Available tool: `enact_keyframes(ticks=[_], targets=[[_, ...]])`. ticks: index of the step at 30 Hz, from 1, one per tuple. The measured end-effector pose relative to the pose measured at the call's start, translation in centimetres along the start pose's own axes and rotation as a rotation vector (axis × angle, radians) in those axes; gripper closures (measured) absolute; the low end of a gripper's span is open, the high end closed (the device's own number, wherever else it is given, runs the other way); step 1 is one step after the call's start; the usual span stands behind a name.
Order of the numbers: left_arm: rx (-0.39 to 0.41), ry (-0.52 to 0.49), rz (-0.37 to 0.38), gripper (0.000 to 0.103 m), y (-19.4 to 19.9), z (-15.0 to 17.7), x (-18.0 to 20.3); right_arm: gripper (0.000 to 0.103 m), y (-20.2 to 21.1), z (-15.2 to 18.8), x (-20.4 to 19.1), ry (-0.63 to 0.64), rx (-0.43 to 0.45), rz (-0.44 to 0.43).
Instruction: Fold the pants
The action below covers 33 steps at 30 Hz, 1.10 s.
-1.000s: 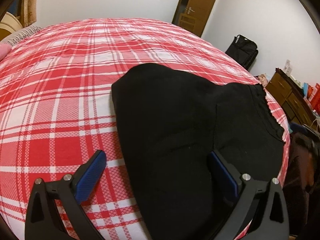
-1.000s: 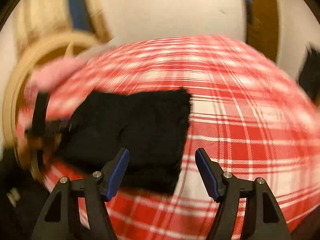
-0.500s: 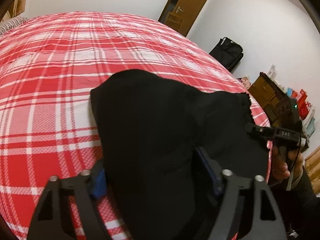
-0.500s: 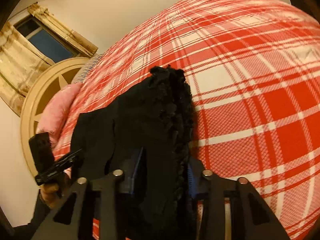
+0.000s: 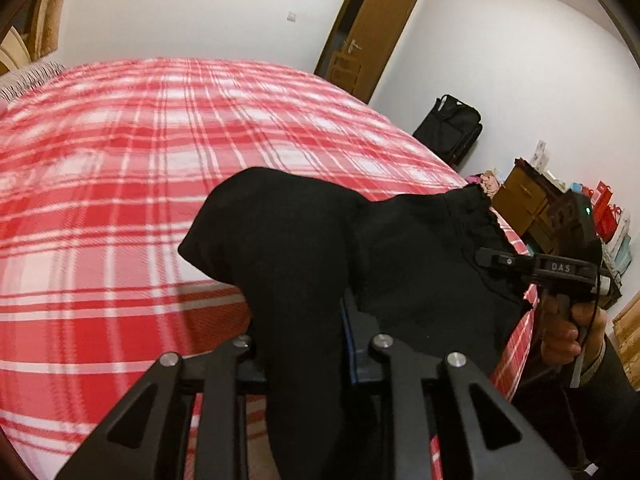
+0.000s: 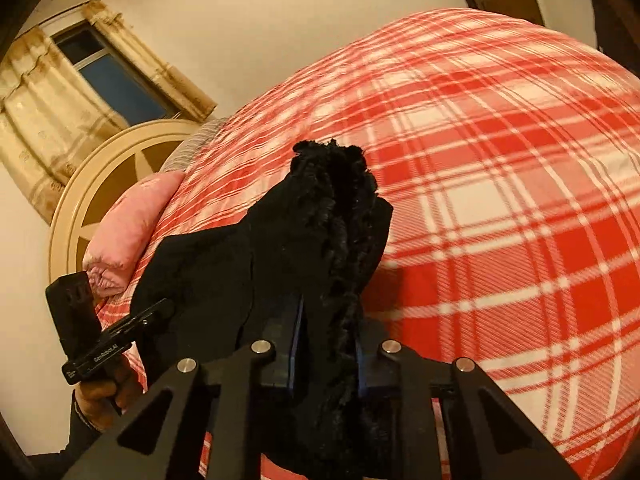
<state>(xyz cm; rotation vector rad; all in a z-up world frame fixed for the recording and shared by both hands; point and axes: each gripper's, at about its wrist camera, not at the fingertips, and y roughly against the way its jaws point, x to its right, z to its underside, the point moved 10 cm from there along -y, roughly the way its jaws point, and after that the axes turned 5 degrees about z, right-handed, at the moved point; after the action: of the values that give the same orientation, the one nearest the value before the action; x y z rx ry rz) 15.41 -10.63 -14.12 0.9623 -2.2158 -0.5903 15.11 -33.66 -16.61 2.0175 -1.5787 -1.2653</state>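
Note:
Black pants (image 5: 304, 248) hang lifted above a bed with a red and white plaid cover (image 5: 120, 152). My left gripper (image 5: 306, 344) is shut on one bunched end of the cloth, which covers its fingertips. In the right wrist view my right gripper (image 6: 326, 344) is shut on the frayed, fuzzy end of the pants (image 6: 336, 208). The right gripper (image 5: 500, 260) shows at the right of the left wrist view, gripping the pants' far edge. The left gripper (image 6: 160, 308) shows at the lower left of the right wrist view.
A pink pillow (image 6: 132, 228) and a round cream headboard (image 6: 80, 200) lie at the bed's head below a curtained window (image 6: 112, 80). A brown door (image 5: 368, 28), a black bag (image 5: 452, 128) and a wooden dresser (image 5: 520, 196) stand along the wall. A hand (image 5: 564, 328) holds the right gripper.
Both grippers went from open over the flat pants to shut on their ends. The pants have been raised off the bed and now hang bunched between them.

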Motion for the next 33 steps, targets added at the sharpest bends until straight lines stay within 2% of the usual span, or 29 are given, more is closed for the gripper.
enact_keyframes(ticks=[17, 25, 33], targets=[[0.125, 0.055, -0.219, 0.078, 11.6, -1.3, -8.5, 0.086, -7.3, -2.9, -15.8, 0.259, -0.071, -0.128], [0.151, 0.116, -0.308, 0.079, 14.5, -0.4, -13.2, 0.086, -11.4, -2.6, -22.1, 0.350, -0.106, -0.173], [0.170, 0.168, -0.363, 0.079, 16.8, 0.7, -16.6, 0.086, -14.6, -2.0, -26.3, 0.401, -0.141, -0.206]])
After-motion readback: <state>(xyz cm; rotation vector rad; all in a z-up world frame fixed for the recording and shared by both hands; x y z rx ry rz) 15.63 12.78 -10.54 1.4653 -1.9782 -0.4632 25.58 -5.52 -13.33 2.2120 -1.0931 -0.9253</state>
